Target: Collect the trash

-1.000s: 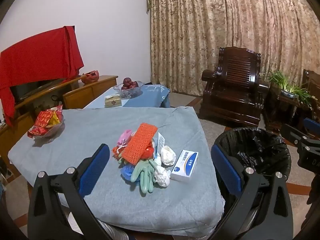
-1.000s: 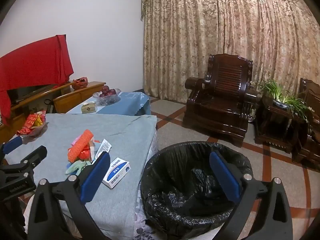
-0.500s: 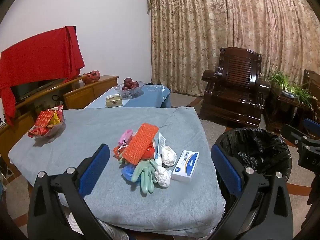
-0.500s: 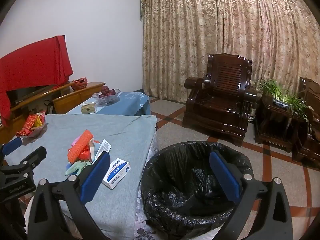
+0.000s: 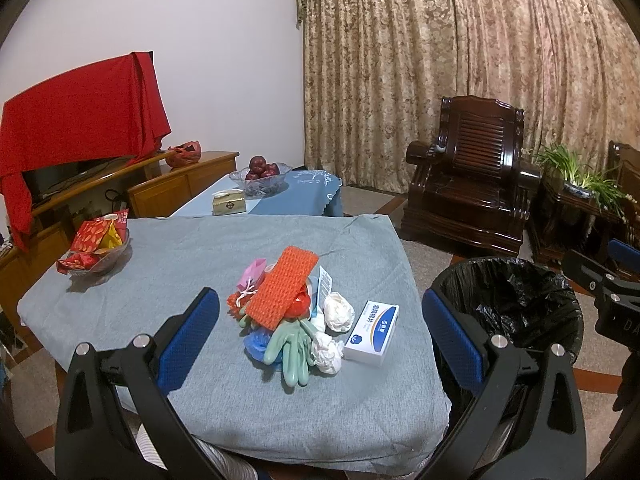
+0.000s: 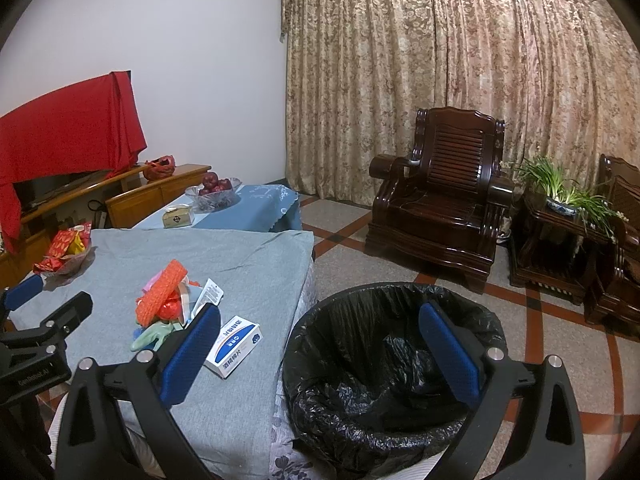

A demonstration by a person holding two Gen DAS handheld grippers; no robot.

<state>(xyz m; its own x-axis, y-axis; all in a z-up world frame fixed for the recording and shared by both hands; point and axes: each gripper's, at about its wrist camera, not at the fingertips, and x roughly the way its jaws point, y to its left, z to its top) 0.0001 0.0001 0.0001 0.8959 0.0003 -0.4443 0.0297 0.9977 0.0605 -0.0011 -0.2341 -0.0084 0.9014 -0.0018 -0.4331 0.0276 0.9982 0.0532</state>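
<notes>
Left gripper [image 5: 320,334] (jaws wide) hasn't moved; trash pile [image 5: 294,310] untouched.

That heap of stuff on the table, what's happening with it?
A person holds a two-finger tool in each hand, jaws open and empty. The left gripper faces the pile of trash on the grey table; the right gripper hangs by the black-lined bin. Nothing is picked up yet.
</notes>
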